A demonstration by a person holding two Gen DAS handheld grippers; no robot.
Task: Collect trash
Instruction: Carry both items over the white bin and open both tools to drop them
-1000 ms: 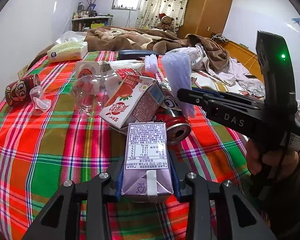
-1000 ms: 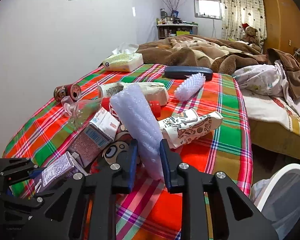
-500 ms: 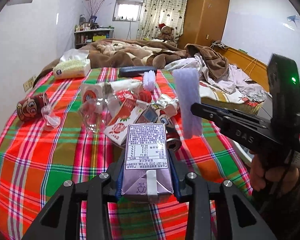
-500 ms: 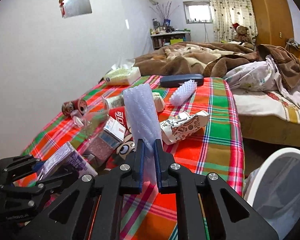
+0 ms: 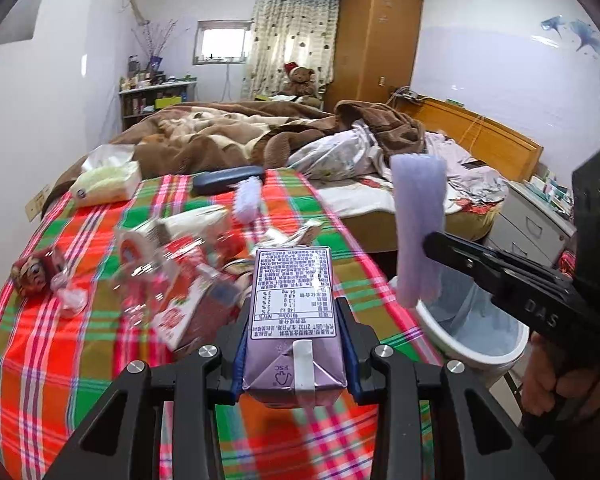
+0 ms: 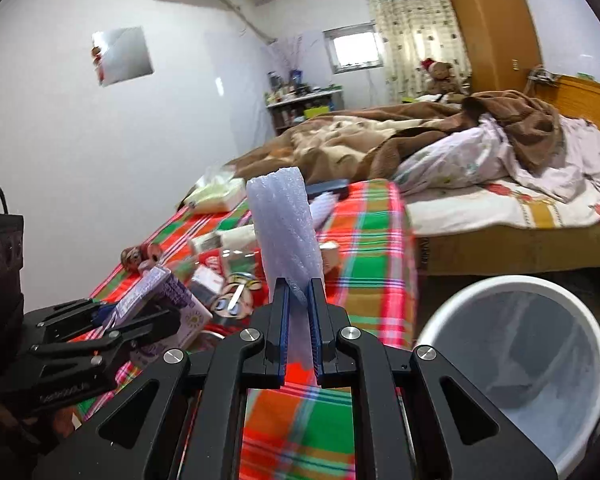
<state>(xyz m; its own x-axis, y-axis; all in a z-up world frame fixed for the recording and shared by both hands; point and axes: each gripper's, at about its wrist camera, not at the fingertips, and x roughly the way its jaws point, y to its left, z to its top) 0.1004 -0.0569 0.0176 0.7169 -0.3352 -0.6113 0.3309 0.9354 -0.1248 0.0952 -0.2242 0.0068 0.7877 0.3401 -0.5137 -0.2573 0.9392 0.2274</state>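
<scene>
Your left gripper is clamping its two fingers on the purple juice carton, label side up, and is holding it above the near part of the plaid bedspread. Your right gripper is pinching the lower end of the bubble wrap strip, which is standing upright between its closed fingers, near the bedspread's right edge.

Starting at the left edge, the cartoon can is lying on its side with a crumpled clear wrapper just beside it; motion blur is smearing both. Toward the middle, the clear plastic bottle and the red strawberry carton are overlapping, and the purple carton is hiding part of the pile behind it. At the far left corner the tissue pack is sitting, with a dark case beside it at the far edge. Off the right edge, the white trash bin is standing on the floor, its far side cut off by the frame.
</scene>
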